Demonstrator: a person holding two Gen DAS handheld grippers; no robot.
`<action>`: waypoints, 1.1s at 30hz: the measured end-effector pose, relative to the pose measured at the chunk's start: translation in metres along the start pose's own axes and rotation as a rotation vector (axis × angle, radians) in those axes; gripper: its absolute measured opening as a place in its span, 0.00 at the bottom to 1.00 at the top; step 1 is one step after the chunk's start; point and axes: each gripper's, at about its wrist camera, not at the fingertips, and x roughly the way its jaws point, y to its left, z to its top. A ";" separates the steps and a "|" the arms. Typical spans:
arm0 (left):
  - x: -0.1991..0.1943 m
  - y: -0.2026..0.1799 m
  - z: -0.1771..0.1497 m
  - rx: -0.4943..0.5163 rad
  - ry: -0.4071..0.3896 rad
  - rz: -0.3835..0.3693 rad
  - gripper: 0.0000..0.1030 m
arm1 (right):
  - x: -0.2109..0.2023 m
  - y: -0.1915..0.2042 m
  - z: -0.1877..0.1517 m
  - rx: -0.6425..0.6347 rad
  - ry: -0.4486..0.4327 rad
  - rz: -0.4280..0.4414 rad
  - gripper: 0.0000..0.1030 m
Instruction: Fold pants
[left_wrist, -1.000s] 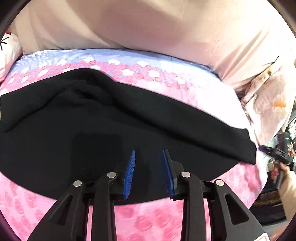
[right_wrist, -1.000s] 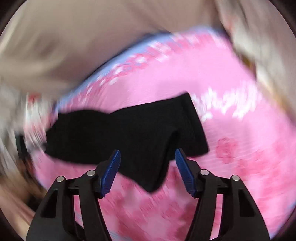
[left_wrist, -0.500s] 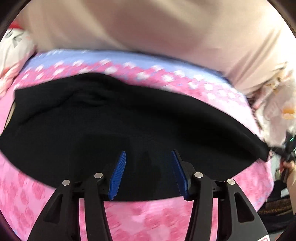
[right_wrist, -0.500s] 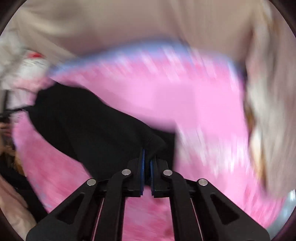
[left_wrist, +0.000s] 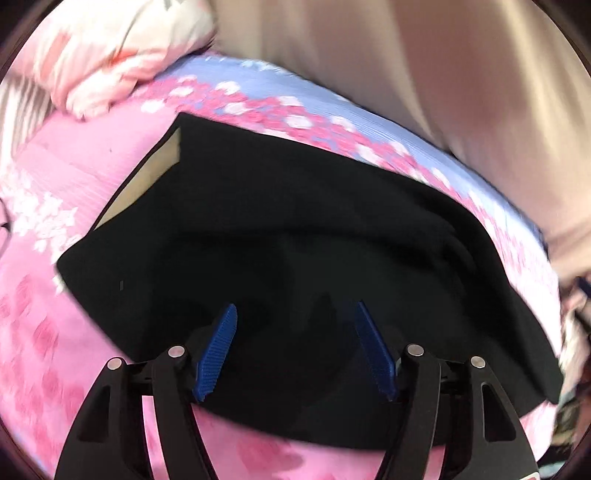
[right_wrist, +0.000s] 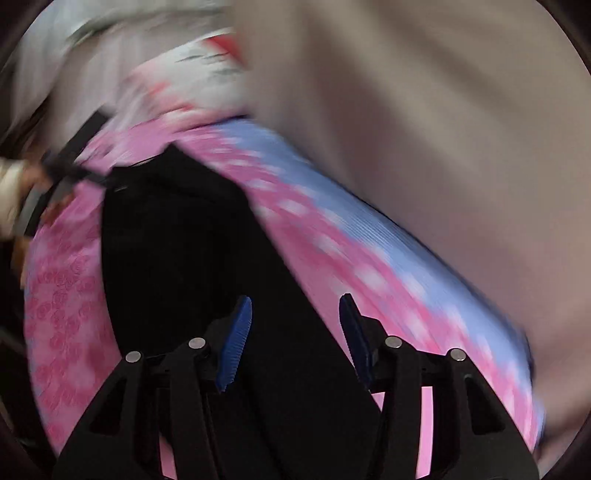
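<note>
Pants (left_wrist: 295, 236): black, soft knit, flat on pink floral sheet (left_wrist: 44, 332) | left claw (left_wrist: 295, 317) wide; right claw (right_wrist: 295, 314) wide

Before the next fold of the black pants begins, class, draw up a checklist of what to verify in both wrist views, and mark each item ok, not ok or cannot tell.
1. Left gripper open and empty: ok, its blue pads stand apart over the cloth.
2. Right gripper open and empty: ok, nothing between its pads.
3. Black pants lie on the pink floral bedspread: ok.
4. Pants lie flat and smooth: not ok, a ridge runs along the far right side, and a tan lining shows at the far left corner.
5. Right view sharp enough to pick a grasp point: not ok, it is blurred.
6. Edges of the pants aligned: cannot tell.
</note>
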 end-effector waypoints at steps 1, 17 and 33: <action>0.008 0.010 0.009 -0.029 0.011 -0.014 0.62 | 0.031 0.018 0.022 -0.075 -0.005 0.044 0.47; 0.031 0.048 0.055 0.043 -0.025 -0.138 0.66 | 0.194 0.080 0.135 -0.149 0.134 0.286 0.08; -0.065 0.129 0.001 0.097 -0.020 0.185 0.80 | 0.133 0.244 0.078 -0.015 0.159 0.397 0.16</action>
